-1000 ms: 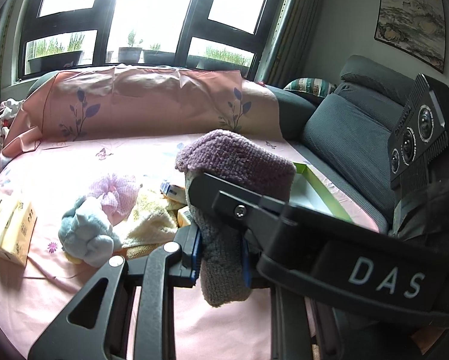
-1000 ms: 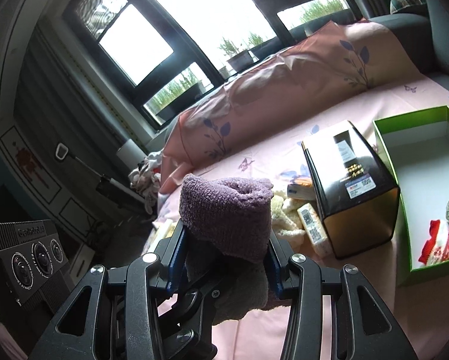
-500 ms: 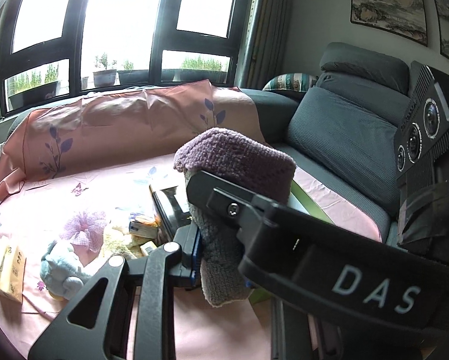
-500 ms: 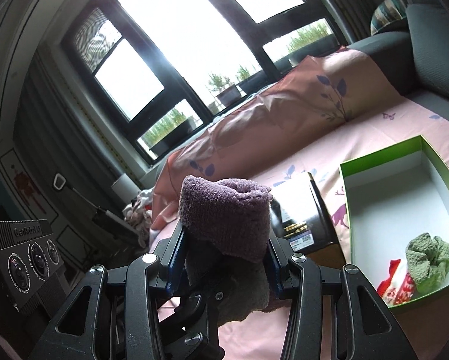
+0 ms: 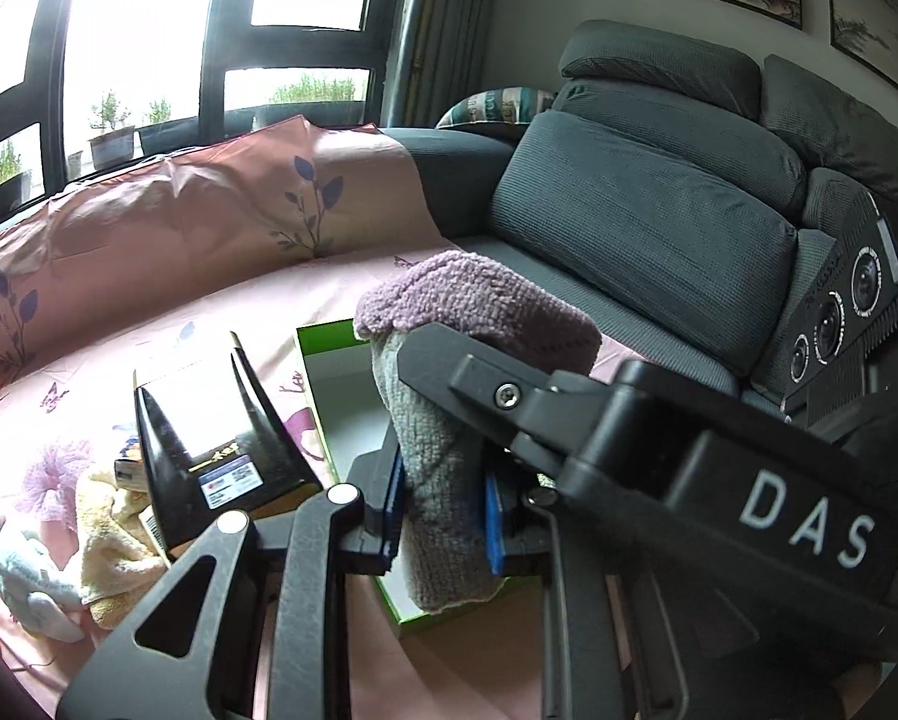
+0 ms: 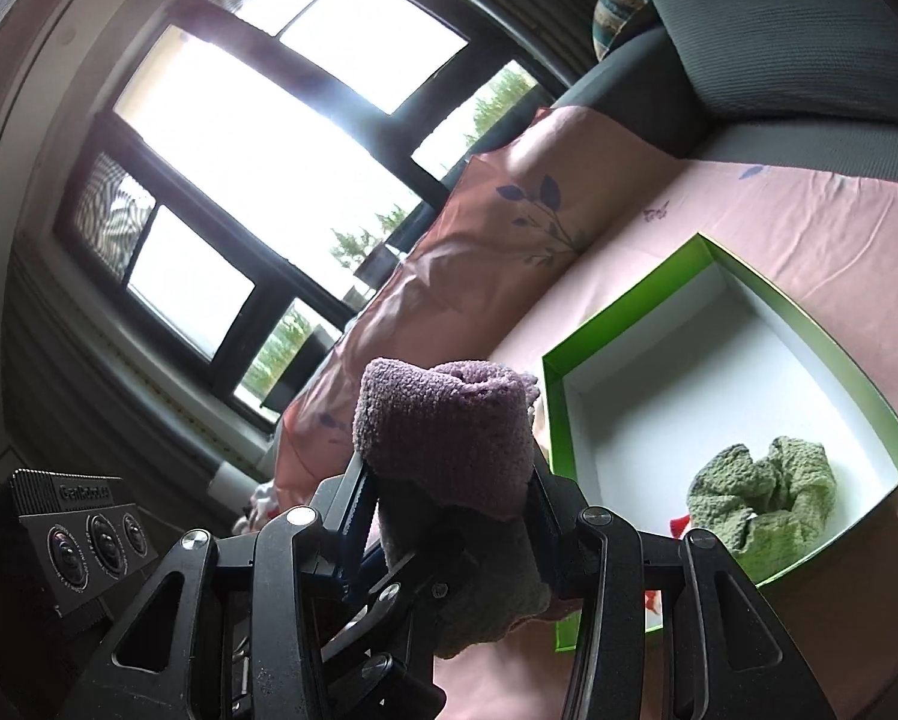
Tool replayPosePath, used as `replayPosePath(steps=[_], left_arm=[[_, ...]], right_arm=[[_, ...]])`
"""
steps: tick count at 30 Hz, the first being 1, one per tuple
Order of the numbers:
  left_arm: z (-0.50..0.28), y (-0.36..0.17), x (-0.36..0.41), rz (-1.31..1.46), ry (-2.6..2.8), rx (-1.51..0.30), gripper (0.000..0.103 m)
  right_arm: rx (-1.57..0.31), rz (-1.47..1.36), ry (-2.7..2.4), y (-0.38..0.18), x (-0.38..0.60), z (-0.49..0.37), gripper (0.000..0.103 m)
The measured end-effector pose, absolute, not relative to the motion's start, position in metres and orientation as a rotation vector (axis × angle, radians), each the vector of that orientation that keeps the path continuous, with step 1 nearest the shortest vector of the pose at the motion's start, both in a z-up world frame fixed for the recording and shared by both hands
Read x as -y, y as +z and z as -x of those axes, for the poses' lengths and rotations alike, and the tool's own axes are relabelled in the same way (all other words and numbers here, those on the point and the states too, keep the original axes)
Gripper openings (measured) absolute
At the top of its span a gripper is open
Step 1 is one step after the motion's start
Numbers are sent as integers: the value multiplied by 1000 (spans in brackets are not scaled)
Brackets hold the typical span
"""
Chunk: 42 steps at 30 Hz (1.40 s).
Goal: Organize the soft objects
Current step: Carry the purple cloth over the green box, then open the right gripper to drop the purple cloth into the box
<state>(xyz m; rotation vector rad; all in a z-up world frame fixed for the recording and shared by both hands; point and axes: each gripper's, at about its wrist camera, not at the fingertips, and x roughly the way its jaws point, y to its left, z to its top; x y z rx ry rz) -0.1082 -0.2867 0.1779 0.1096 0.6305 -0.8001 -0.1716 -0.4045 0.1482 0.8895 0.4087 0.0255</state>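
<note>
Pink sheeting (image 6: 797, 252) covers the sofa where we work. We carry 1 purple-grey sock bundle (image 5: 449, 468), the left gripper (image 5: 440, 510) and right gripper (image 6: 449, 516) both clamped on it, beside the green box (image 6: 560, 414). Next we probably lower it inside, near the green scrunchie (image 6: 761, 498). A second ago the box sat farther right.

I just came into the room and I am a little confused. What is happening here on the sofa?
A person is sorting soft things with two handheld grippers. Both the left gripper and the right gripper are shut on one rolled purple-grey sock, held up beside the green box. A green scrunchie already lies inside the box. The sock is not yet in it.
</note>
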Motion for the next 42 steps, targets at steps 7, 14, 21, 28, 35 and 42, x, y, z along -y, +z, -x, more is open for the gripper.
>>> replayPosePath(steps=[7, 14, 21, 28, 35, 42], left_arm=[[96, 163, 319, -126, -838, -701, 20], [93, 147, 344, -146, -860, -754, 21], [78, 134, 365, -158, -834, -796, 21], [66, 123, 373, -141, -808, -844, 22], [74, 131, 363, -139, -795, -814, 50], [92, 161, 324, -116, -739, -712, 84]], right_arm=[[-398, -978, -64, 129, 433, 182, 45], [-405, -1052, -136, 110, 455, 187, 41], [-396, -1076, -201, 101, 469, 194, 41], [-402, -1087, -243, 96, 475, 198, 40], [-391, -1076, -276, 101, 475, 205, 40], [-358, -1055, -289, 118, 469, 214, 44]])
